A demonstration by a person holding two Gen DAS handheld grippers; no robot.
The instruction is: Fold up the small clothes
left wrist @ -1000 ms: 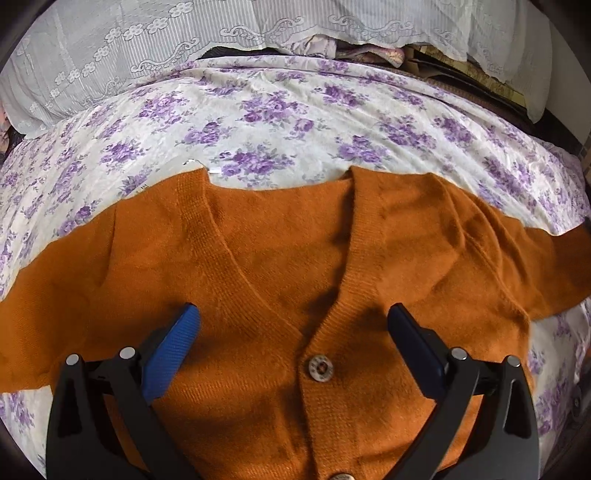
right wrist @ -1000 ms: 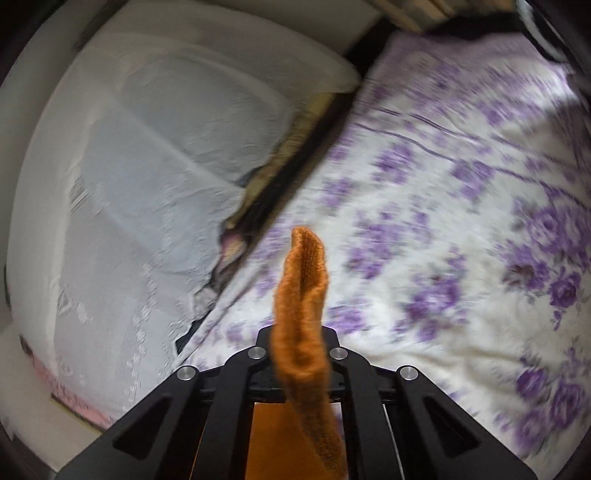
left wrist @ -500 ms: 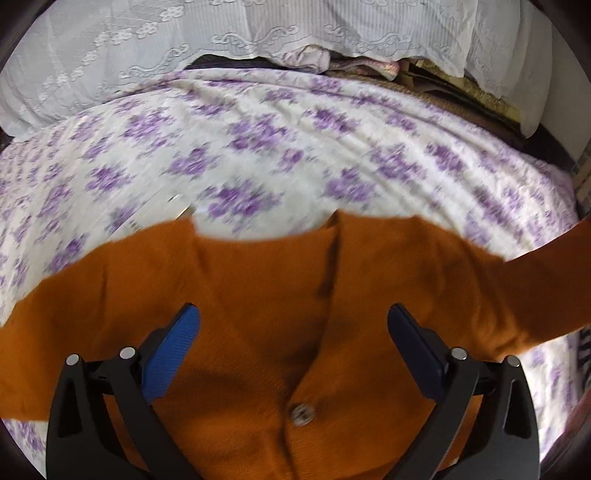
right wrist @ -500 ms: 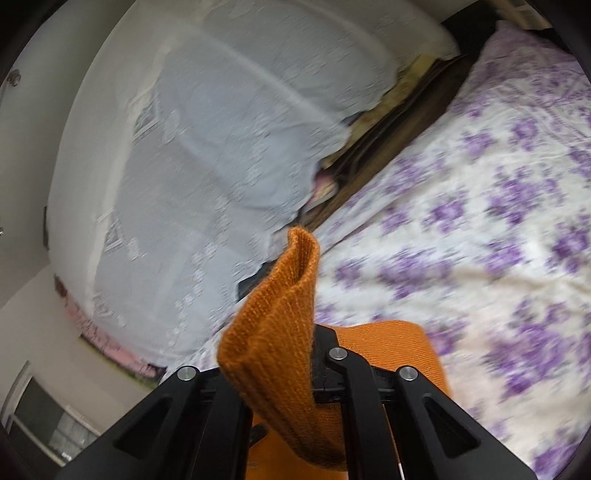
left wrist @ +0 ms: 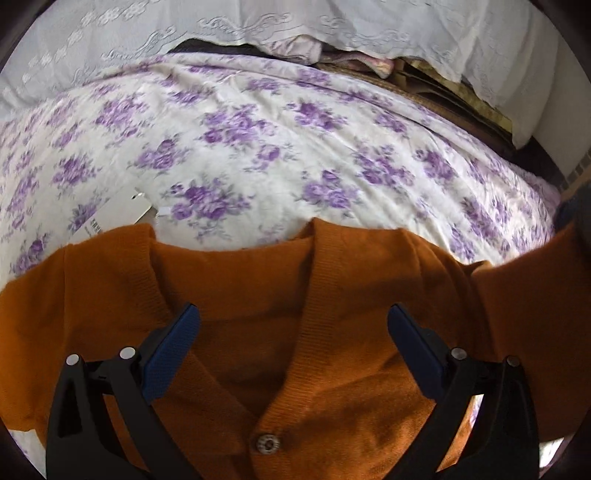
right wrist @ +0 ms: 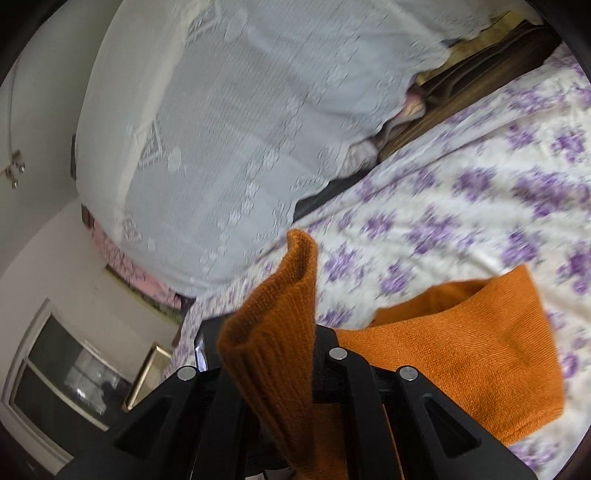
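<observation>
An orange knitted cardigan [left wrist: 258, 295] lies front-up on the floral bedsheet [left wrist: 277, 155], its V-neck toward the far side and a metal button [left wrist: 266, 442] near the bottom. My left gripper [left wrist: 293, 319] hovers over the chest, open, with nothing between its blue pads [left wrist: 173, 350]. The cardigan's right sleeve [left wrist: 535, 302] is lifted off the bed toward the right edge. In the right wrist view my right gripper [right wrist: 291, 332] is shut on the ribbed sleeve cuff [right wrist: 284, 314], which stands up between the black jaws; the sleeve [right wrist: 461, 350] trails to the right.
A white lace cover [left wrist: 258, 22] drapes over the headboard side, with dark wood and folded items [left wrist: 424, 85] beneath it. A paper tag [left wrist: 122, 210] lies by the collar's left corner. A window [right wrist: 62, 373] and a wall show at the left in the right wrist view.
My right gripper has swung sideways and up with the cuff, so the sleeve now rises from the bed. The left gripper drew back a little; the cardigan sits lower in its view.
</observation>
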